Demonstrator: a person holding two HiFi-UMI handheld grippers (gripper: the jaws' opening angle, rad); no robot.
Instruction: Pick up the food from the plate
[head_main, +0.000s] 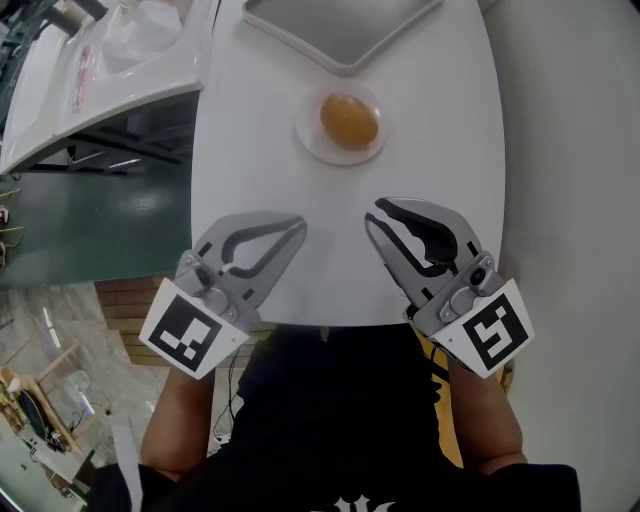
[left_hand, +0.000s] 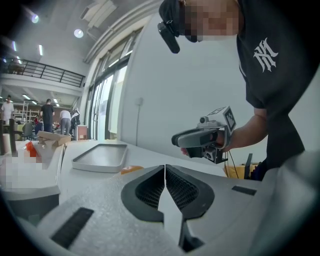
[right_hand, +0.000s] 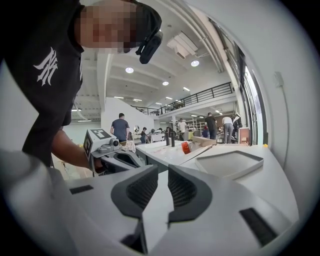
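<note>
Inspection notes:

- We find the tray cut off by the top edge of the head view.
- In the left gripper view, the left gripper hides all but an orange sliver of the food.
- The items on the side table are washed out, and we cannot identify them.
- The background people are too small to describe.

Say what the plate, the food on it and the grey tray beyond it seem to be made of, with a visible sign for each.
Plate: pale, faintly see-through, softly shiny; glass or plastic, undecidable.
Food: golden-brown, smooth, rounded, with a glossy highlight; a baked bun or a plastic replica, cannot tell.
Tray: grey, matte, rounded moulded rim; probably plastic, possibly metal.
</note>
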